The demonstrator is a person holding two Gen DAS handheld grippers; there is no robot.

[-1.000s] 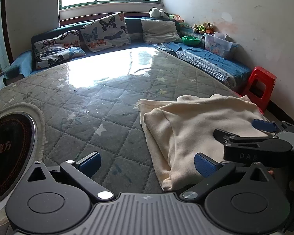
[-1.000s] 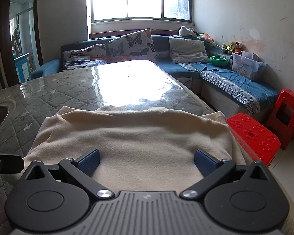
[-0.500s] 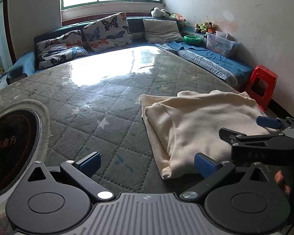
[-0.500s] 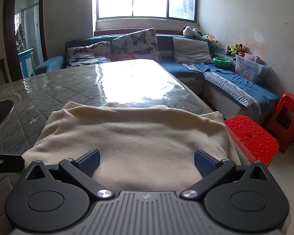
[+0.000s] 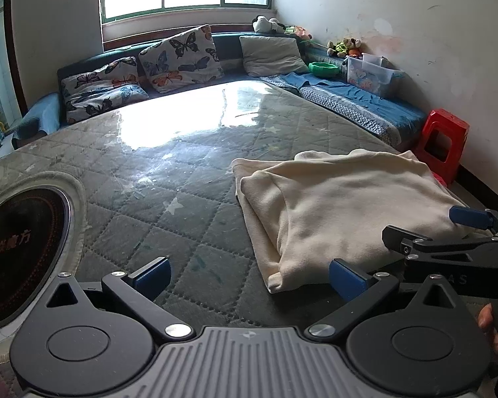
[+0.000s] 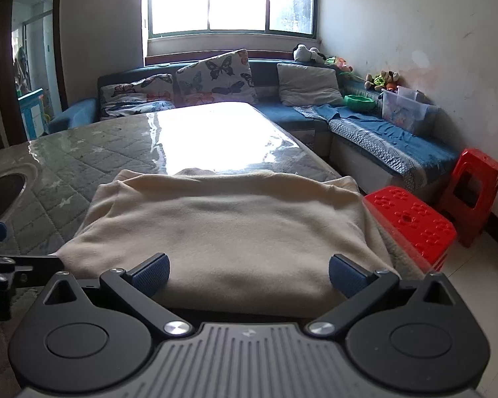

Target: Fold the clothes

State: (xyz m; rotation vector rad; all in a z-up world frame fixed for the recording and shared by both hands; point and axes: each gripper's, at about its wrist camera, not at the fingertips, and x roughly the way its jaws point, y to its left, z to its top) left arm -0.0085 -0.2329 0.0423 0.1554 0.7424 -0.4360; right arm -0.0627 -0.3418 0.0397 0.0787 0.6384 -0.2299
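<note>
Left wrist view: the left gripper (image 5: 249, 273) has its fingers (image 5: 151, 273) spread wide and holding nothing, above the quilted desk (image 5: 182, 179). A cream garment (image 5: 342, 205), folded into a rough rectangle, lies on the desk at about 2 o'clock from this gripper, its near corner just ahead of the right-hand finger. The right gripper (image 5: 455, 232) enters at 3 o'clock, over the garment's near edge; part of a hand (image 5: 489, 326) shows behind it.

Right wrist view: the right gripper (image 6: 247, 275) is likewise released, fingers (image 6: 347, 275) parted over the near edge of the garment (image 6: 222, 225), which lies dead ahead at 12 o'clock; contact cannot be confirmed. A red stool (image 6: 411, 222) stands just beside the desk (image 6: 83, 159) at 2 o'clock.
</note>
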